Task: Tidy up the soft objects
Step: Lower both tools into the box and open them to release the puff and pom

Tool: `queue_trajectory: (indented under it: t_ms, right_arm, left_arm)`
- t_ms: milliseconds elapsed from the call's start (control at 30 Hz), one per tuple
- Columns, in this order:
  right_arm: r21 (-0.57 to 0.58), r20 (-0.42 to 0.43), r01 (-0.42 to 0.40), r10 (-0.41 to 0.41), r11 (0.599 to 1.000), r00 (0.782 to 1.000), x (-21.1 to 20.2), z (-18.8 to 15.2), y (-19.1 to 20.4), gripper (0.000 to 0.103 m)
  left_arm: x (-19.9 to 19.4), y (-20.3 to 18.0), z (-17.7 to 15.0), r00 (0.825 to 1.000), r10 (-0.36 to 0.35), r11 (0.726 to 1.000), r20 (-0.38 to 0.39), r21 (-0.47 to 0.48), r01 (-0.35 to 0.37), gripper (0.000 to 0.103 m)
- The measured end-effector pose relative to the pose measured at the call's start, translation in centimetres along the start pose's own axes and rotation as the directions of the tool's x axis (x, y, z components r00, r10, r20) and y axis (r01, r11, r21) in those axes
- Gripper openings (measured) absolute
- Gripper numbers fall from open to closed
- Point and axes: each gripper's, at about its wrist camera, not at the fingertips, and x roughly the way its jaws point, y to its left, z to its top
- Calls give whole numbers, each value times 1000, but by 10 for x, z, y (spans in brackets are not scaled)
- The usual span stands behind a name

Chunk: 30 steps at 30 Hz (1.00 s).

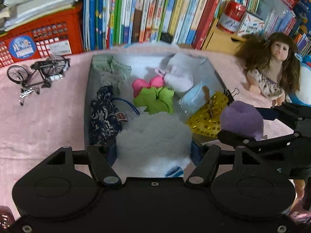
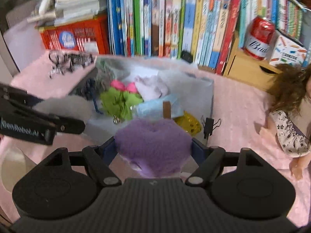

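You face a model bicycle [image 1: 37, 75] on pink cloth [image 1: 42, 120], a long-haired doll [image 1: 272, 66] and shelved books [image 1: 155, 11] beside a red crate [image 1: 40, 40]

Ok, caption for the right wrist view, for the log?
Right hand-held gripper holds a purple plush at the near edge of the grey box of soft items.

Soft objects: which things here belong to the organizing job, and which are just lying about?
Part of the job:
white fluffy piece in the left claw
purple plush heart in the right claw
grey box with green pouch, pink pouch, dark floral bag

Lying about:
model bicycle
doll
books
red can
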Motion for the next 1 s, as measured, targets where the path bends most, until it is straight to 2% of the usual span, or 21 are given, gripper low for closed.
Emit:
queue_trajectory:
  t_ms: [267, 467, 800, 1000]
  right_arm:
    - [-30, -97, 3, -6, 1000, 995, 34, 5, 3, 79]
    - [-14, -117, -2, 0, 1000, 993, 49, 11, 1, 79]
    - [45, -81, 10, -6, 999, 997, 64, 22, -6, 79]
    - [69, -19, 22, -20, 997, 1000, 67, 25, -8, 79]
  left_arm:
    - [34, 6, 12, 995, 63, 998, -78, 1, -64, 68]
    - [49, 14, 21, 994, 58, 998, -91, -21, -60, 68]
    - [59, 23, 37, 995, 88, 993, -55, -79, -93, 68]
    - [62, 24, 37, 995, 97, 990, -16, -100, -98, 69]
